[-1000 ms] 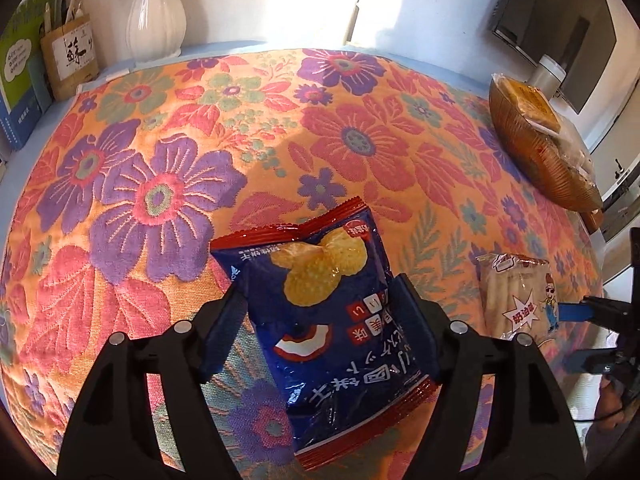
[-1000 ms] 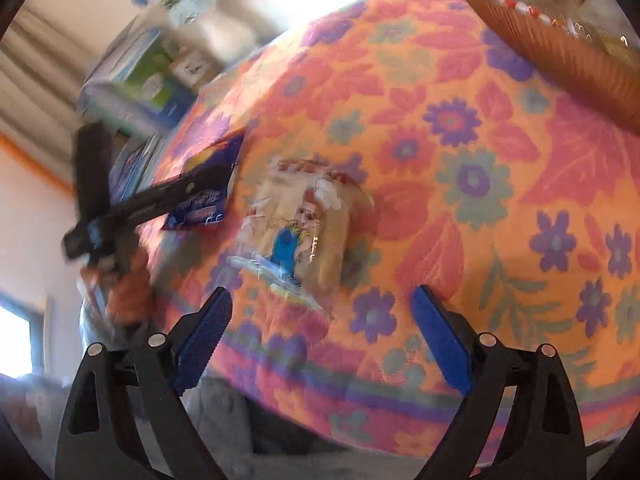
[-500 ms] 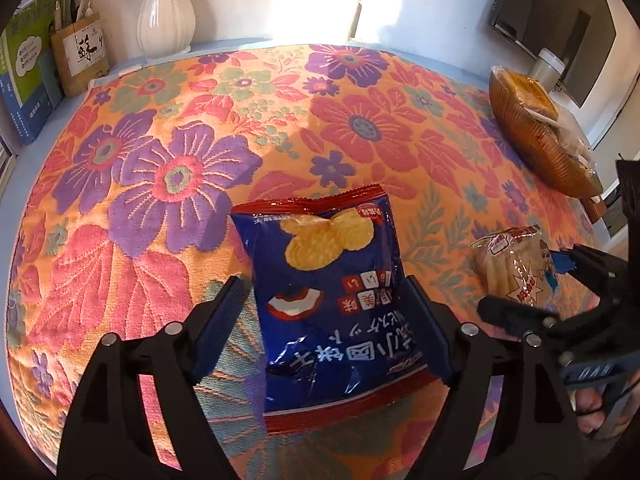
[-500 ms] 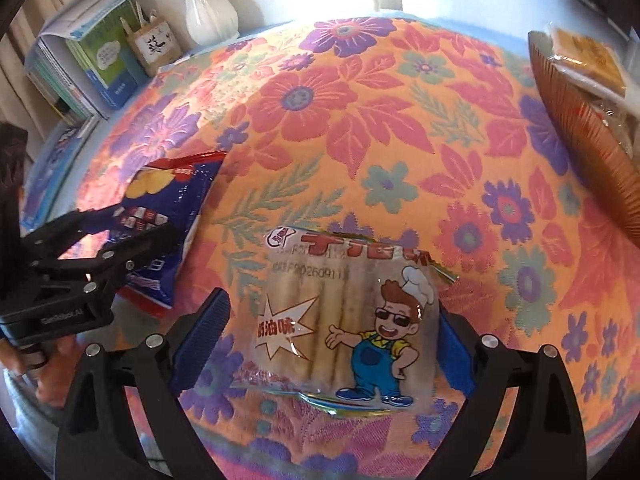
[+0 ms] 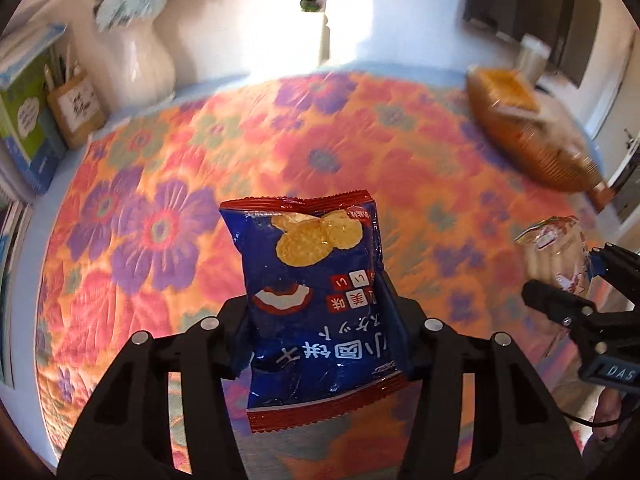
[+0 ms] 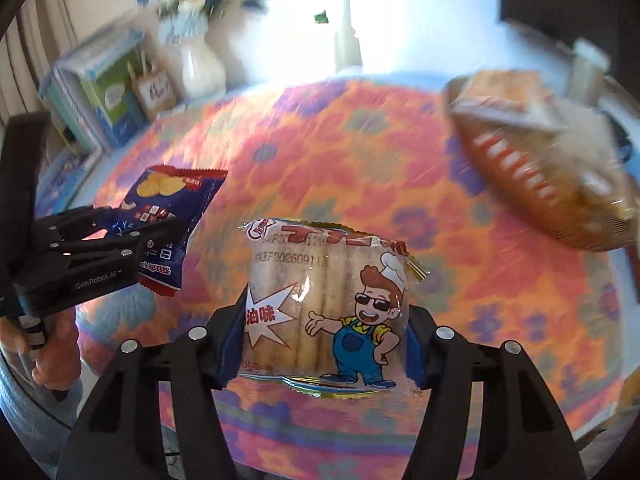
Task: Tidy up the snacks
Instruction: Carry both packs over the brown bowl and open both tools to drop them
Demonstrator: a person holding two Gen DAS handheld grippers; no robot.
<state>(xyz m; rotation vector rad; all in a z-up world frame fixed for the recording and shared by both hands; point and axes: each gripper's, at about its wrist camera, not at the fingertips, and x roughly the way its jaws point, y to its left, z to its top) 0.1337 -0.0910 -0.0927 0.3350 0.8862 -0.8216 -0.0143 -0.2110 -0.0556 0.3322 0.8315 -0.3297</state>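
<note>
A blue cracker bag [image 5: 316, 300] is now lifted off the floral bench [image 5: 168, 184], pinched by the left hand-held gripper [image 5: 320, 332]; half a second ago it lay flat. The right hand-held gripper [image 6: 324, 340] likewise pinches a raised clear biscuit pack [image 6: 328, 300]. Both seem ready for the wicker basket [image 6: 532, 184], far right, already holding snacks. A white vase [image 5: 136, 68] and books [image 5: 24, 116] stand well apart; nothing blocks the way.

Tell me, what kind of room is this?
Probably a home living room: a table under a floral tablecloth, a white vase of flowers beside books, and a woven snack basket.
</note>
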